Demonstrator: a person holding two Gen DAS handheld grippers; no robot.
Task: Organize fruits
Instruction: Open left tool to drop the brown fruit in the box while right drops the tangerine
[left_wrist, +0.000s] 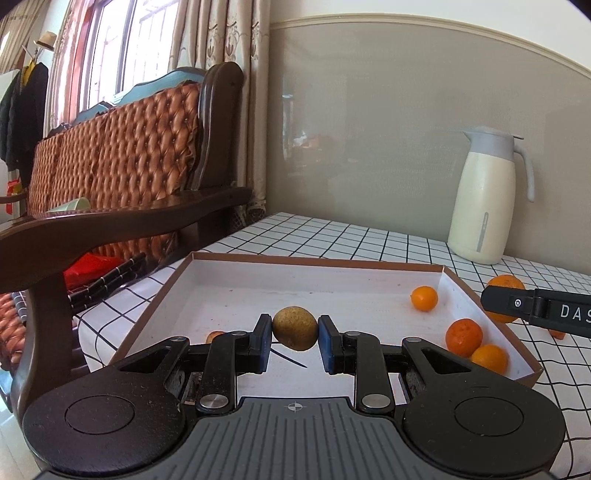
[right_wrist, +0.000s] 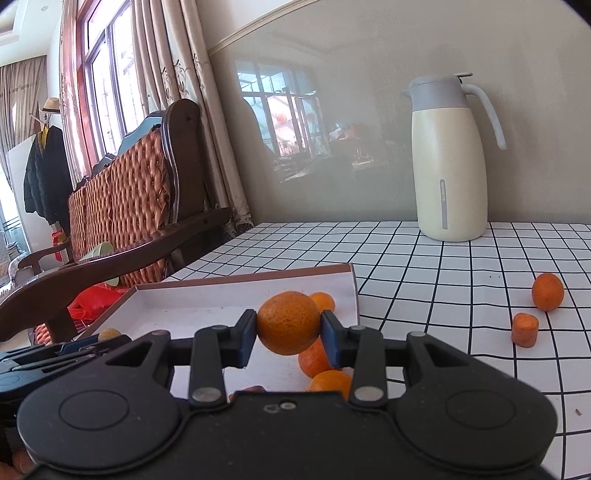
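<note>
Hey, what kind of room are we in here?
Most likely a home living or dining room: a wooden sofa with tufted cushions, curtains at a big window, and a thermos jug on a table with a checked cloth.

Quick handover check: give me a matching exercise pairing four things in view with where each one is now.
Things:
1. brownish-green fruit
2. large orange
3. carrot piece
4. cream thermos jug

Places:
A. standing upright at the back of the table by the wall
B. lying on the checked tablecloth outside the box
C. clamped in the left gripper over the box
D. clamped in the right gripper

Pairs: 1-C, 2-D, 3-B, 4-A
</note>
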